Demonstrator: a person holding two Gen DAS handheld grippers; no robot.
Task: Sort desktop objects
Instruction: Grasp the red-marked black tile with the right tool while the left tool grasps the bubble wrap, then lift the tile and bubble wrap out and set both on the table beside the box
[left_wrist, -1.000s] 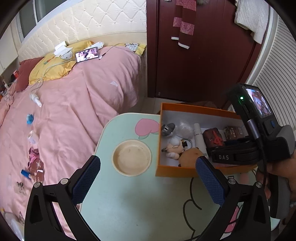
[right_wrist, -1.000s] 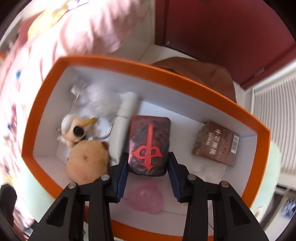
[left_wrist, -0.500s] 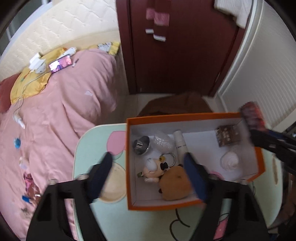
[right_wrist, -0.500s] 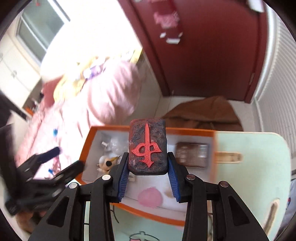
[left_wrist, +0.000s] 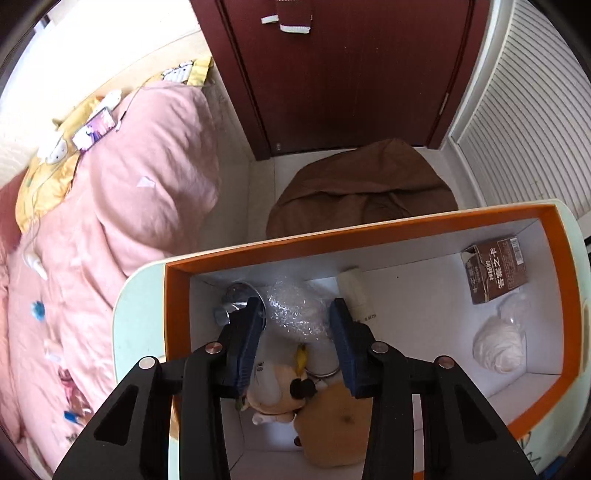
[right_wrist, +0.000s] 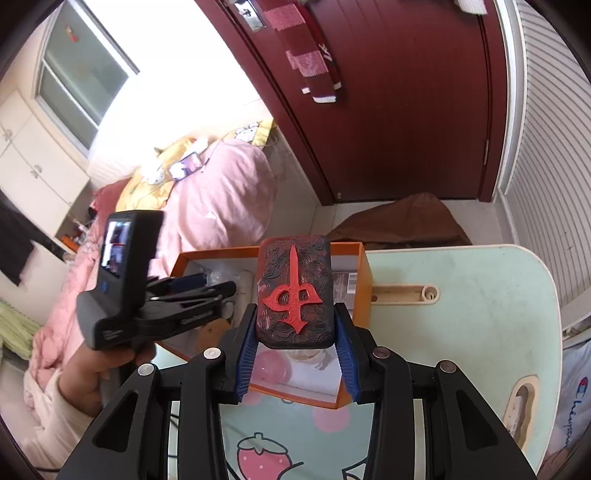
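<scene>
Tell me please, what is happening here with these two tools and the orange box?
A person is sorting things from an orange box on a mint table. The right tool grips a dark block with a red character, held above the box. The left tool is open and empty, reaching into the box, with its fingers on either side of a bubble-wrap bundle.

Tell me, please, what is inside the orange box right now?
Inside the orange box: a bubble-wrap bundle, metal knob, white tube, brown carton, white bag and plush toys. The left tongs hide parts.
</scene>
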